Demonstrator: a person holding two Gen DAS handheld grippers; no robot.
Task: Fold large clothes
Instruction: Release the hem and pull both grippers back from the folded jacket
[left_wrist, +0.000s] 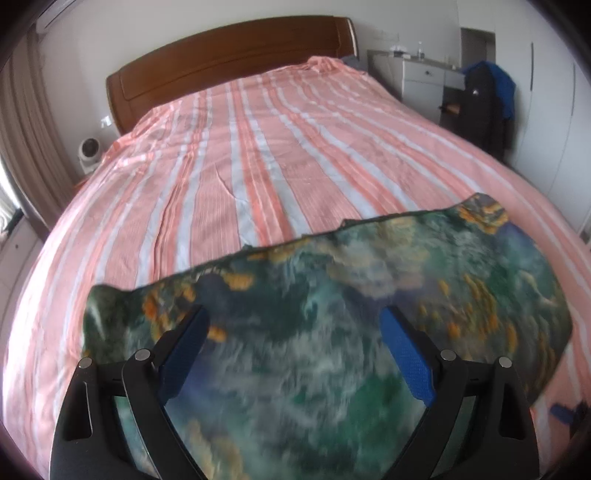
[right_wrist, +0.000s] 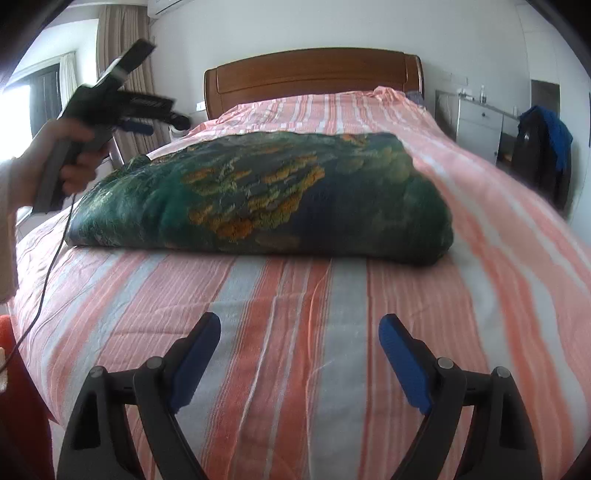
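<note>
A folded green cloth (left_wrist: 295, 369) printed with orange and blue patches lies across the pink-and-white striped bed sheet (left_wrist: 258, 147). My left gripper (left_wrist: 295, 317) hovers over it, open, with its blue pads (left_wrist: 406, 358) wide apart and nothing pinched. In the right wrist view the same cloth (right_wrist: 258, 199) forms a thick bundle in the middle of the bed. My right gripper (right_wrist: 300, 322) stands open above the bare striped sheet (right_wrist: 295, 350) in front of the bundle. A hand (right_wrist: 74, 158) at the upper left holds the left gripper's handle, raised beside the cloth's left end.
A wooden headboard (right_wrist: 314, 74) closes the far end of the bed. A white cabinet (right_wrist: 476, 125) and a dark chair draped with a blue garment (right_wrist: 546, 147) stand to the right. A small white fan (left_wrist: 88, 151) and curtains (left_wrist: 26, 122) are on the left. A thin cable (right_wrist: 48, 273) hangs over the bed's left edge.
</note>
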